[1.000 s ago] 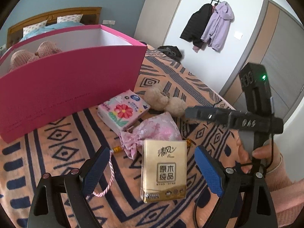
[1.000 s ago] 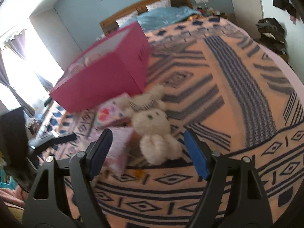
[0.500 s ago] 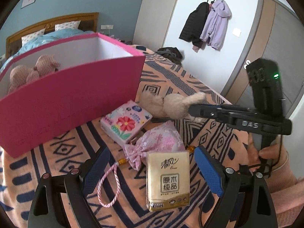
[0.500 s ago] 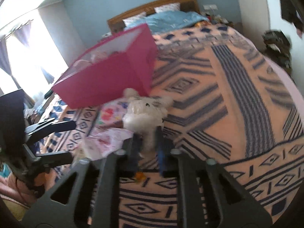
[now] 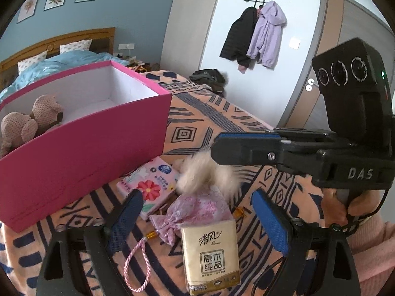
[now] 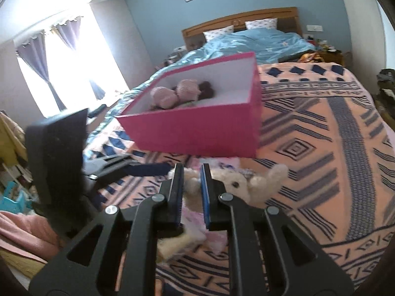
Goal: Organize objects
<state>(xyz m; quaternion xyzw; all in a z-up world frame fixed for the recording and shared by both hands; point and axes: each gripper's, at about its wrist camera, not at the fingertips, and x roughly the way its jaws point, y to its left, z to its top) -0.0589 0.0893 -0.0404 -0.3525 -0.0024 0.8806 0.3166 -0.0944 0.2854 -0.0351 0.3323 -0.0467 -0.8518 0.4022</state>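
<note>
On the patterned bedspread point(image 6: 321, 128), my right gripper point(image 6: 192, 180) is clamped on the cream plush bunny point(image 6: 249, 185), holding it just off the cover, near the front wall of the pink box point(image 6: 197, 133). Brown knitted toys point(image 6: 172, 93) sit inside the box. Left gripper point(image 5: 195, 219) hangs with its jaws wide apart, holding nothing, above the gold tissue pack point(image 5: 212, 254) and pink pouch point(image 5: 195, 209). Floral tissue pack point(image 5: 148, 187) lies beside the box.
</note>
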